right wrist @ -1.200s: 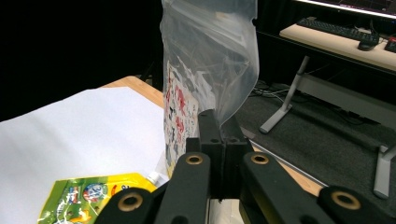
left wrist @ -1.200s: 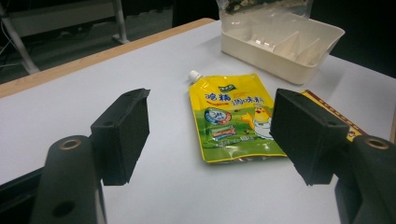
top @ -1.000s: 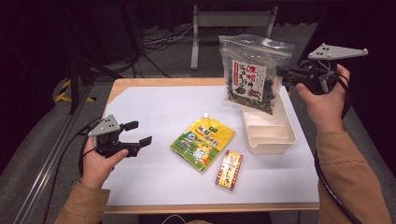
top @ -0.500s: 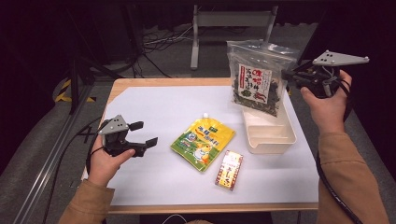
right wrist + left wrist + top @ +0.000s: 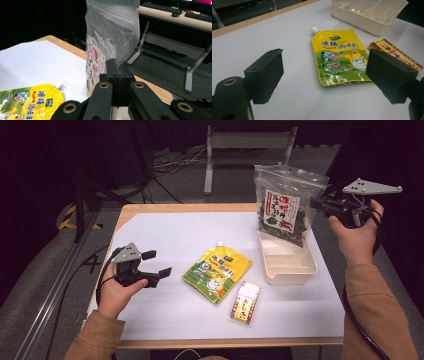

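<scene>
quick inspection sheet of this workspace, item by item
surface: wooden table under a white sheet, bare between the items
job's things: clear snack bag held upright in the air above the cream tray; yellow spouted pouch lying flat mid-table; small red and yellow box flat beside it, apart from it
clutter: nothing seen
grippers: right gripper clamped on the bag's side edge; left gripper open, low over the sheet, facing the pouch, holding nothing
cables: one trails from each gripper past the forearm; a loose tangle on the floor beyond the table
surroundings: dark room, grey floor, a metal bench frame behind the table
</scene>
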### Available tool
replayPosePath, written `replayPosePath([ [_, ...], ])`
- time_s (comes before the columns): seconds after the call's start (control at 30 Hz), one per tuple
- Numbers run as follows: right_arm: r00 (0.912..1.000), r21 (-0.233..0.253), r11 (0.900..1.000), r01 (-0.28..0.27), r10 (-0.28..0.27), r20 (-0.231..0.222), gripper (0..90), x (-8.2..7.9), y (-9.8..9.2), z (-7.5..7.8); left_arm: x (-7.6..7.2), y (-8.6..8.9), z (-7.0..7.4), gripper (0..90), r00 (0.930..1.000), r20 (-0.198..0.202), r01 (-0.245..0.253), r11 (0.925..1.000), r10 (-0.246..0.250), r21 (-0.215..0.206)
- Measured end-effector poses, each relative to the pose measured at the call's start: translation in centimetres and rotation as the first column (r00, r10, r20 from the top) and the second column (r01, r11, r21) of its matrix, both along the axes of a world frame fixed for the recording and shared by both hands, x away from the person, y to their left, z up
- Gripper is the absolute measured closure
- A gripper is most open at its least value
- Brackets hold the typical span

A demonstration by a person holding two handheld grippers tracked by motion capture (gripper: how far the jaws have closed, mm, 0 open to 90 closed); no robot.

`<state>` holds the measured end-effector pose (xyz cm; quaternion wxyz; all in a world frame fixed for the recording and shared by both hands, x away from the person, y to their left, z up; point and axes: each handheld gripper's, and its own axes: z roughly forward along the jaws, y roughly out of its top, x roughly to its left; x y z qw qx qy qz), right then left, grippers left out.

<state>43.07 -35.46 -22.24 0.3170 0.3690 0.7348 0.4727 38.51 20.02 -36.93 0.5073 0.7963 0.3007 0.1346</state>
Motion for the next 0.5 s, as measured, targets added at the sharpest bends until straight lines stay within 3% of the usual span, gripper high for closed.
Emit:
replayPosePath([
  [0.5,0.9978,-0.029,0.997,0.067,-0.067,0.005,90.0,-0.13,-0.72,0.18,0.1,-0.05,-0.22,15.2,1.0,-0.007,0.002,1.0,-0.002,0.006],
])
